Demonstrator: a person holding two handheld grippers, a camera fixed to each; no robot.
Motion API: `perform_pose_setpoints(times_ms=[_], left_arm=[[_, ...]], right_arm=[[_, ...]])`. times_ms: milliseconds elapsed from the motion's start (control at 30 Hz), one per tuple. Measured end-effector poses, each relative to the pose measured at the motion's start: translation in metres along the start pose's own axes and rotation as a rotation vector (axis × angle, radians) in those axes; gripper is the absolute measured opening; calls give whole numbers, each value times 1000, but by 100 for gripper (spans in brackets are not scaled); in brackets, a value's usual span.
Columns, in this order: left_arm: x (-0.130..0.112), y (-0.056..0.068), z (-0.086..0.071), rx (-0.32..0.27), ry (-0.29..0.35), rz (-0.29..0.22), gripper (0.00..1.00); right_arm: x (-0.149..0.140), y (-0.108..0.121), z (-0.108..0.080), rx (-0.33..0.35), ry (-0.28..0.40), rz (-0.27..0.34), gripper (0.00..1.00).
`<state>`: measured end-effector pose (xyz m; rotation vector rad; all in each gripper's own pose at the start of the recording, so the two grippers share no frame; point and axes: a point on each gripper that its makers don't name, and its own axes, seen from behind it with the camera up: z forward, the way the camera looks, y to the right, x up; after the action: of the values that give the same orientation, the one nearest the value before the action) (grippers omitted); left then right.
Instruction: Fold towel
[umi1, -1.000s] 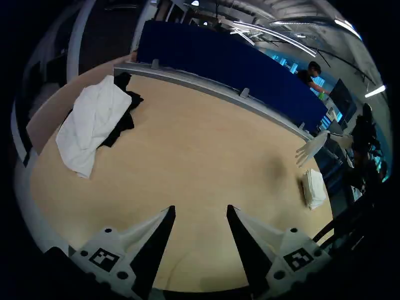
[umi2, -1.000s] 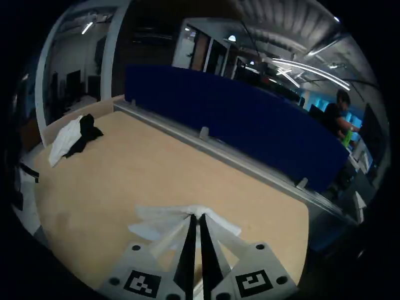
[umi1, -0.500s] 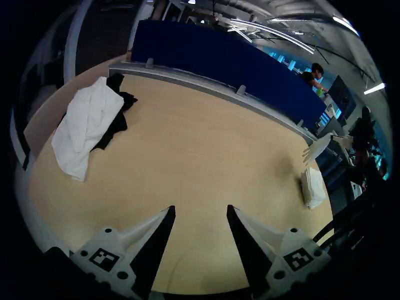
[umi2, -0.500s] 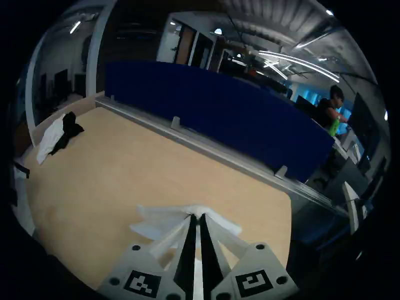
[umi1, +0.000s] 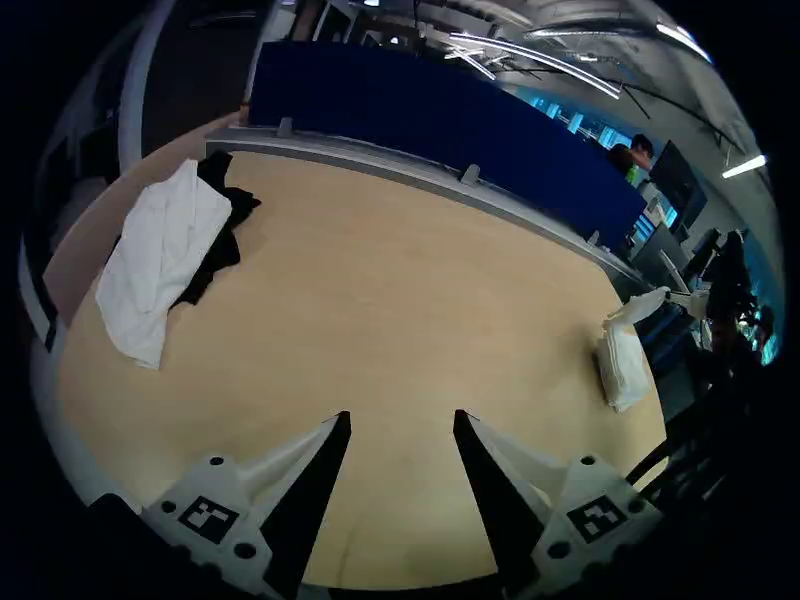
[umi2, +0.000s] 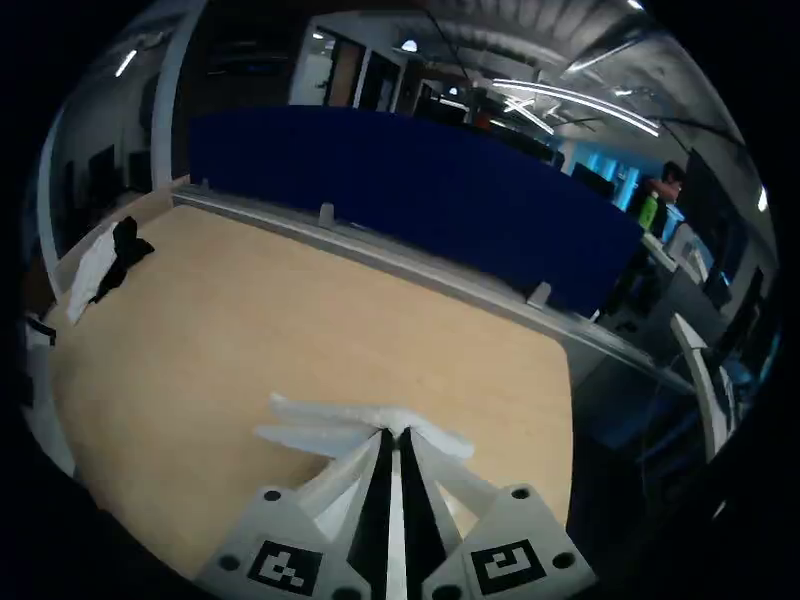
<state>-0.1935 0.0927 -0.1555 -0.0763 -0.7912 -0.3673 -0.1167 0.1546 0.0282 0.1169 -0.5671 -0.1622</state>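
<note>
The right gripper (umi2: 392, 435) is pinched on the folded towel (umi2: 360, 425) at the bench's (umi1: 380, 290) right edge. The left gripper (umi1: 397, 420) gapes empty above the near edge. Pulling away without letting go would likely undo the fold (or drag it off that edge).

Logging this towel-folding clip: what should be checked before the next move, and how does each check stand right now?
1. The right tool grips the folded towel: ok, its fingers are closed with white cloth between them.
2. The left tool is free: ok, it is open with nothing between its fingers.
3. The folded towel sits fully on the table: cannot tell, it lies right at the edge.
4. The unfolded towel lies free of other items: not ok, it lies over a black cloth.
5. The unfolded towel lies flat: not ok, it is bunched.
</note>
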Motion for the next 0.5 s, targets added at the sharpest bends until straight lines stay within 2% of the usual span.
perform_pose_setpoints(times_ms=[200,500], left_arm=[[-2,5,0,-7,-10,11,75],[-7,10,0,-11,-22,26,75]], right_arm=[[-39,11,-14,-20,-36,50,5],[-111,20,-18,-50,-129,109,5]])
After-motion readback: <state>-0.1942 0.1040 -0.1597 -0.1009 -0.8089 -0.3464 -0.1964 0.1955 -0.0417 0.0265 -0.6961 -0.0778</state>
